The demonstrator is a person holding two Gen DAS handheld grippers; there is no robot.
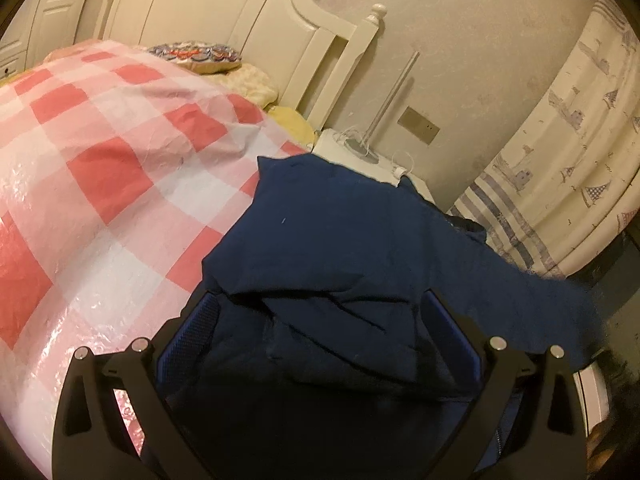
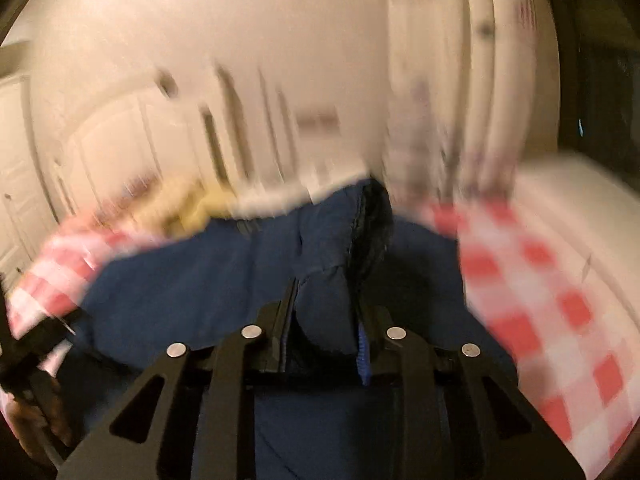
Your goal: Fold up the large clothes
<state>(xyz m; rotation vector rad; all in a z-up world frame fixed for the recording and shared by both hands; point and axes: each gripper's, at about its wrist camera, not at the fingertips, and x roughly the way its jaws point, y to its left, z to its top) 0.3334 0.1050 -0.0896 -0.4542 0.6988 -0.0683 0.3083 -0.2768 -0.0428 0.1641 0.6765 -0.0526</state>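
Right tool (image 2: 324, 308) clenched on navy garment (image 1: 340, 240); left tool (image 1: 320, 320) spread wide; checked bedspread (image 1: 100, 168) beneath

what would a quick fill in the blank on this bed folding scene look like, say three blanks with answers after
1. The garment being folded is dark ____ in colour.
2. The bed cover under it has a pink, red and white ____ pattern.
3. The right claw is ____ on a bunched fold of the garment, while the left claw stands wide with fabric lying between its fingers.

Missing words: blue; checked; shut
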